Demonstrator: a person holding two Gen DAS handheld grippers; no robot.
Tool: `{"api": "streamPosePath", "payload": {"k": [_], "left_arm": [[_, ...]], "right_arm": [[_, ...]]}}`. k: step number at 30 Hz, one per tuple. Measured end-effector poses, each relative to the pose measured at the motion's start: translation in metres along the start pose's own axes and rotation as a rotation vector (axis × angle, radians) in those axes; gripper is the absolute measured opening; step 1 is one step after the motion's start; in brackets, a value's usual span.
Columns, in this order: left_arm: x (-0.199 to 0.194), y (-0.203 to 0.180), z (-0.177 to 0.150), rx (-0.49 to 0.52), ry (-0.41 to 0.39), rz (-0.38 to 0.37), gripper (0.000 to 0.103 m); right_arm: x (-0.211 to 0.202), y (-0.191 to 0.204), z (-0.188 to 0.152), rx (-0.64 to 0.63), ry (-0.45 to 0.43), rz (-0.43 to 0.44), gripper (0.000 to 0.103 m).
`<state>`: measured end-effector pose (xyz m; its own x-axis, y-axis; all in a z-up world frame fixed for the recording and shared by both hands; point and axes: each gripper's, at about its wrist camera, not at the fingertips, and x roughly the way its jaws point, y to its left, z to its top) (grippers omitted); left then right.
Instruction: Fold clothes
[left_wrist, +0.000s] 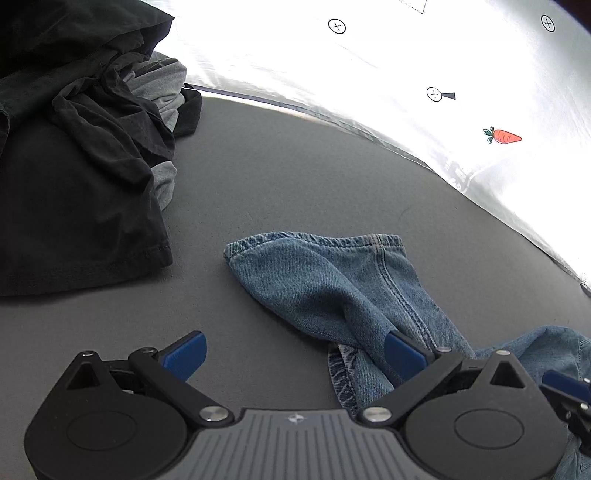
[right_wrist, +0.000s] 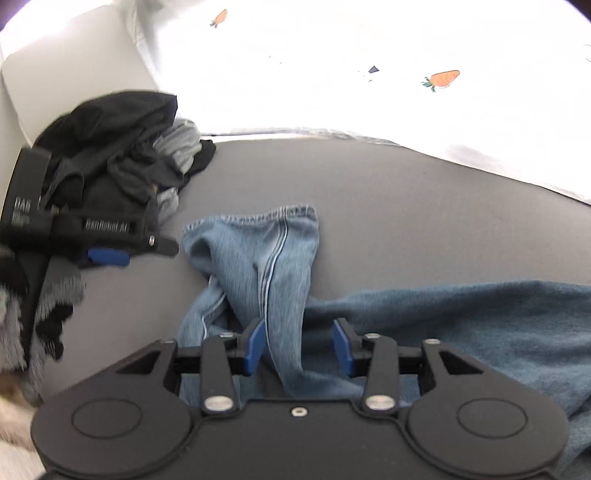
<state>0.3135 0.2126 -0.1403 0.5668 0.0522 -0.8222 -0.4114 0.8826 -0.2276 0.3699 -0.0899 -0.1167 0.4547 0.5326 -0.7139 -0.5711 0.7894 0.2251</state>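
At the far left corner of the grey padded bench (left_wrist: 295, 166) a heap of black and grey crumpled clothes (left_wrist: 85, 155) is lying, well apart from the work in hand. Just right of it, the left gripper (left_wrist: 295, 356) is hovering with its blue-padded jaws spread wide and nothing pinched between them; its right pad is sitting against the near edge of the faded blue denim jeans (left_wrist: 332, 280), but not clamping them. The jeans are sprawling across the middle of the bench, one hemmed leg end pointing toward the far edge where the white carrot-printed sheet (left_wrist: 443, 74) is beginning, the bulk of the cloth trailing off to the right. The leg's long axis is running from the near edge away to the far edge, almost in line with both tools. Further right, the right gripper (right_wrist: 299, 349) is standing partly open, a raised ridge of denim passing between its pads without being squeezed. By my judgement the right hand is the nearer to the leg, so the coming grasp depends on closing on that ridge
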Motion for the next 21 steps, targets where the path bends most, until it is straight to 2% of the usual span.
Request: {"api": "streamPosePath", "payload": {"k": [2,5,7,10,12,13,14,16,18,19,21], "left_arm": [[-0.001,0.003,0.000,-0.006,-0.004,-0.006,0.101],[-0.001,0.008,-0.001,-0.027,-0.006,-0.006,0.101],[-0.001,0.013,-0.001,-0.043,-0.008,-0.001,0.101],[0.000,0.020,0.000,-0.065,-0.006,0.009,0.101],[0.002,0.024,0.000,-0.084,-0.005,0.021,0.101],[0.003,0.026,0.000,-0.091,-0.001,0.024,0.101],[0.005,0.028,0.001,-0.100,0.006,0.026,0.101],[0.008,0.031,0.004,-0.105,0.013,0.033,0.101],[0.009,0.031,0.008,-0.094,0.011,0.038,0.101],[0.010,0.031,0.010,-0.088,0.010,0.040,0.101],[0.014,0.032,0.014,-0.082,0.012,0.036,0.101]], "right_arm": [[0.019,-0.004,0.021,0.025,-0.015,-0.009,0.046],[0.060,-0.006,0.047,0.069,0.025,0.055,0.053],[0.092,-0.007,0.055,0.115,0.072,0.100,0.060],[0.141,-0.009,0.051,0.234,0.194,0.048,0.061],[0.159,-0.008,0.050,0.260,0.241,0.031,0.052],[0.165,-0.005,0.050,0.259,0.248,0.036,0.043],[0.167,-0.003,0.051,0.255,0.246,0.050,0.009],[0.150,-0.008,0.070,0.270,0.152,0.046,0.002],[0.121,-0.022,0.098,0.327,-0.002,0.019,0.002],[0.101,-0.031,0.114,0.363,-0.086,0.001,0.002],[0.047,-0.045,0.154,0.385,-0.318,-0.120,0.002]]}}
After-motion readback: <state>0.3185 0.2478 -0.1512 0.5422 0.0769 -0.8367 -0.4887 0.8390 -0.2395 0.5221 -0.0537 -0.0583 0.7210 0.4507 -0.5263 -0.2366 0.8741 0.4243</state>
